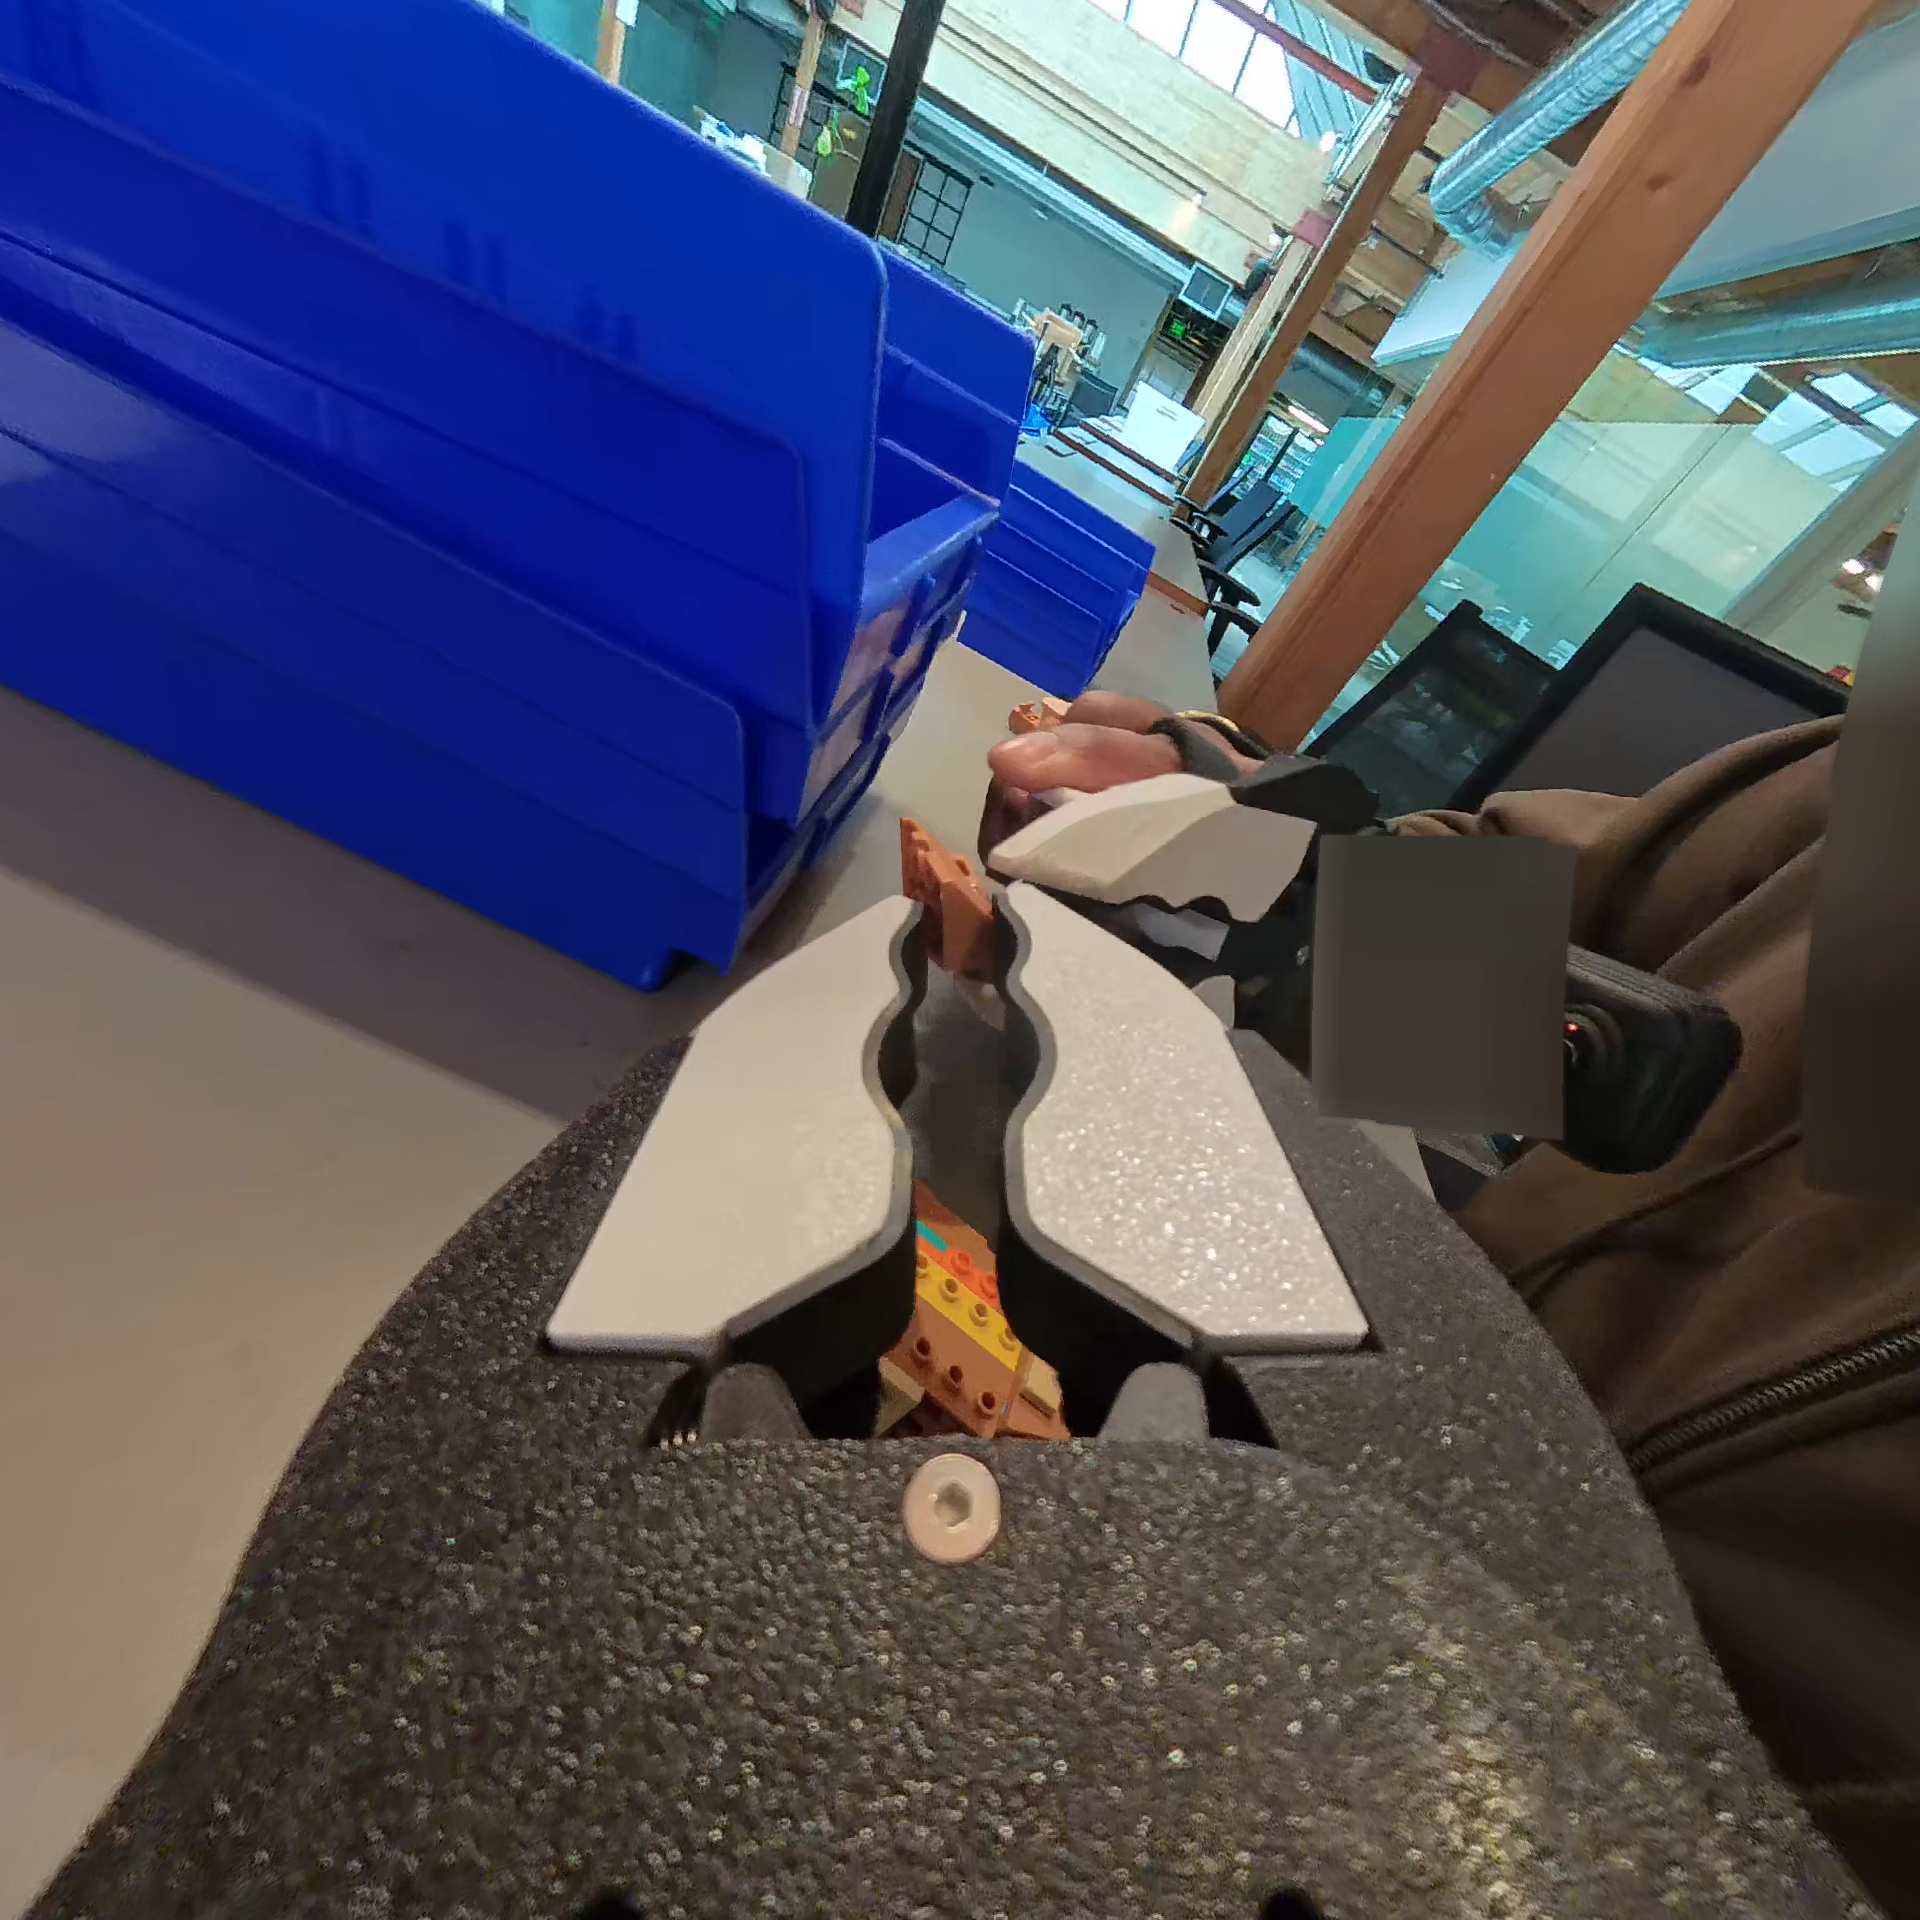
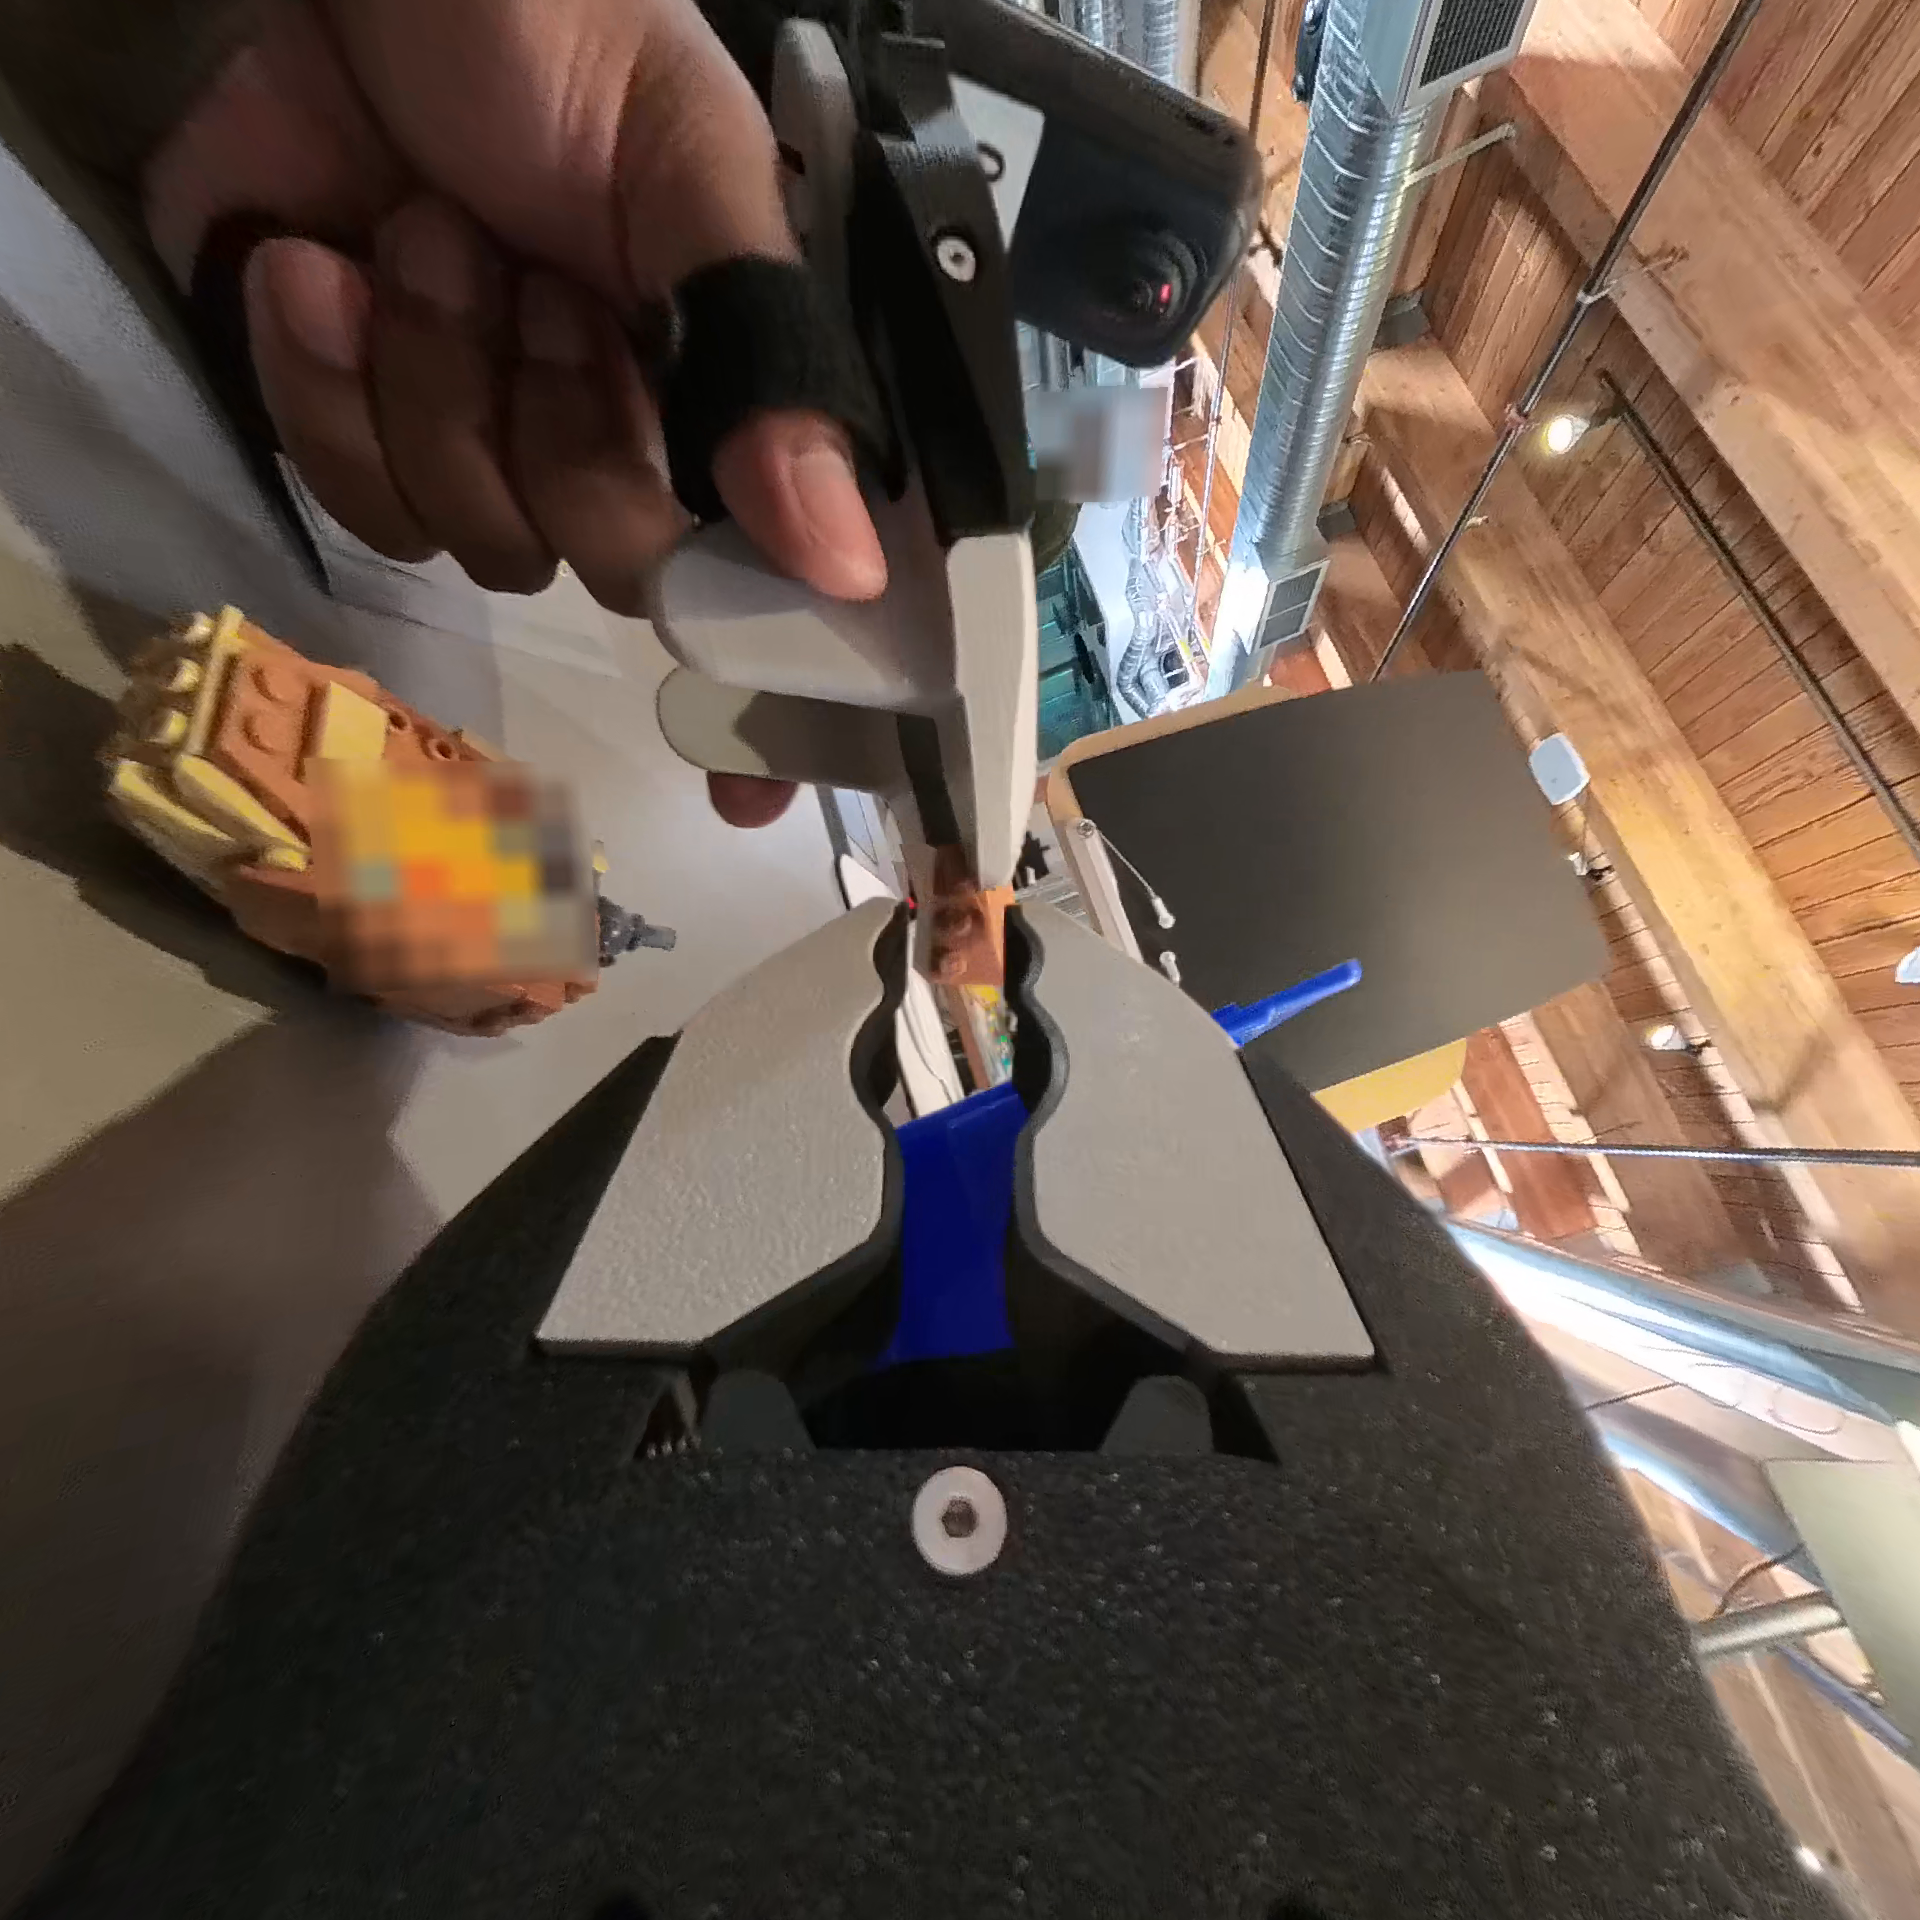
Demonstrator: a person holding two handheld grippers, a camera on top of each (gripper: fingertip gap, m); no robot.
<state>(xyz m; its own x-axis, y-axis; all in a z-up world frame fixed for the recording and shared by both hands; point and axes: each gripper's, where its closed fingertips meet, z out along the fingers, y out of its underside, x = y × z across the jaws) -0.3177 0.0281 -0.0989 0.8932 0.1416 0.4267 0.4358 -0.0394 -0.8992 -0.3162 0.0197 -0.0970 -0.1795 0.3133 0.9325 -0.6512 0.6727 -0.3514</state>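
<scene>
**Both tools on one small brick piece**

Here the left gripper has its fingers drawn nearly together, nipping a small brown brick piece at the very tips. In the right wrist view the right gripper is likewise closed on that piece from the opposite side, so the two tools meet tip to tip. The piece is held in the air above the desk, just off the near corner of the stacked blue bins.

The piece looks like hard moulded plastic: very light, stiff, and smooth enough to slip or twist if gripped by a corner. Its studs and flat sides offer the surest hold, and both tools seem to take it across flat faces. It is small, so there is little room for two pairs of tips. A sideways pull would likely pop it free rather than break it.

A larger brick model in brown, tan and orange sits on the desk below the left gripper, towards the person's edge. It is likely to shed parts if squeezed hard, so the solid body is the better place to take it.

The bins stand nested along the far side of the desk. Their walls hide the insides, so I cannot tell what they hold.
</scene>
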